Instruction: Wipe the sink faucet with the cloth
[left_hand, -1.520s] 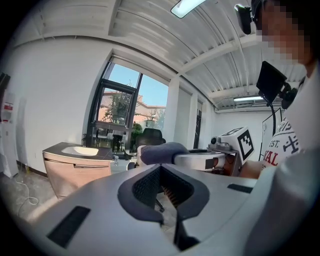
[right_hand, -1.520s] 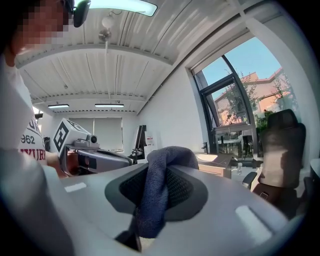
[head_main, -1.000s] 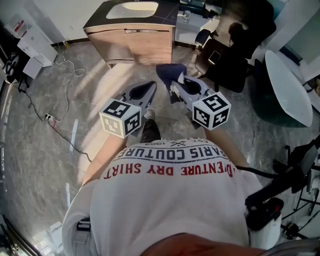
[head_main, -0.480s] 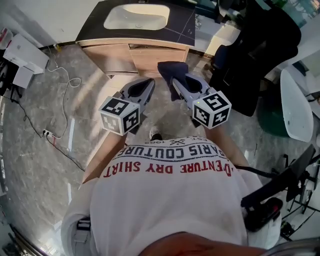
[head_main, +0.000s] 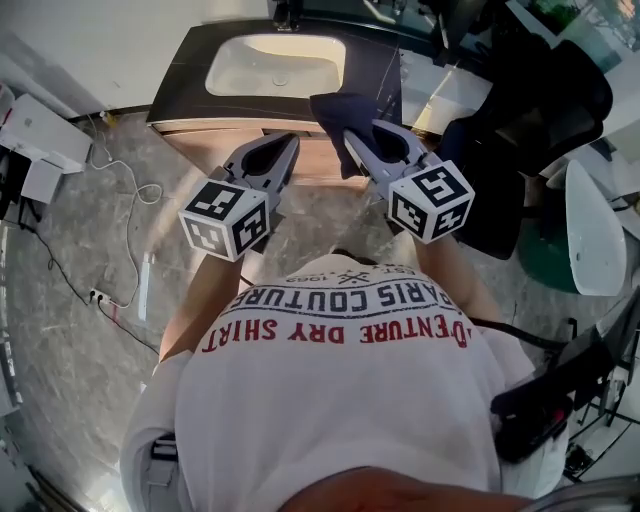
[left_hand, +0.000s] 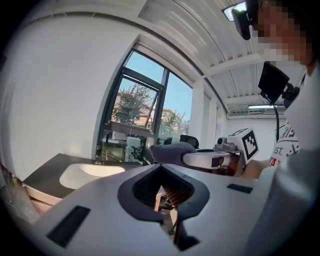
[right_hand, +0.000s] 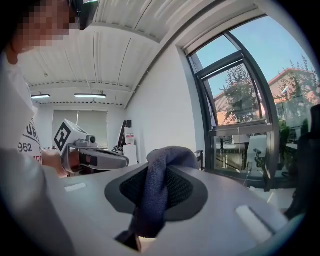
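My right gripper pinches the dark blue terry cloth. My left gripper is pressed together and empty. Over the last second the white oval sink basin has drawn close under both tools. The dark faucet at its back rim stands apart from the cloth, so wiping range is nearly reached.

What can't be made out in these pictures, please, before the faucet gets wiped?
- Dark sink faucet: head view, cut off by the top edge; too small in both gripper views.
- Pads of the right gripper: right gripper view, covered by the bunched dark blue cloth.
- Light wooden vanity front: head view, partly hidden behind the left gripper and the right gripper.
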